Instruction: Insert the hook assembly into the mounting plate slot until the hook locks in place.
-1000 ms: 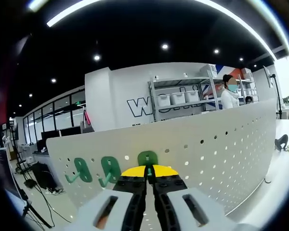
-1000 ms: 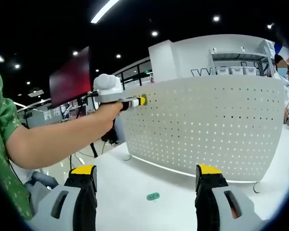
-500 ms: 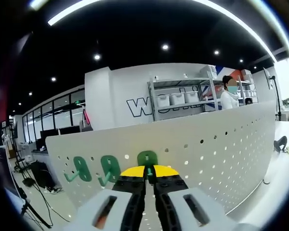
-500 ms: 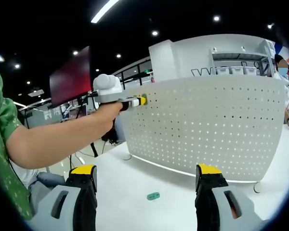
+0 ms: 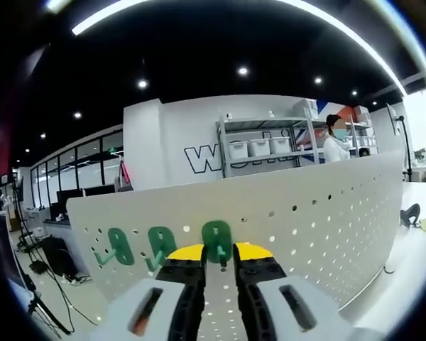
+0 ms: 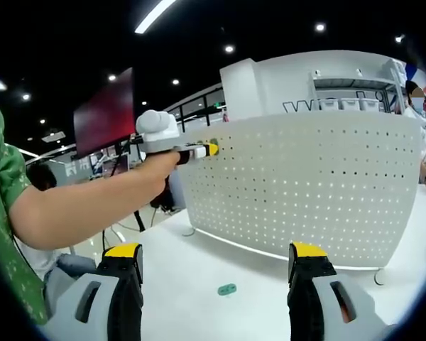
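Three green hooks (image 5: 217,241) side by side on the upright white pegboard (image 5: 326,220) (a fourth (image 6: 226,289) flat on the table).

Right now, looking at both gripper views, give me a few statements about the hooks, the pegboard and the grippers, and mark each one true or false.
1. Three green hooks sit on the white pegboard. True; the third hook is beside the left gripper.
2. The left gripper is clamped shut. False; its jaws stand apart.
3. A spare green hook lies on the table. True.
4. The right gripper holds a hook. False; it is open and holds nothing.
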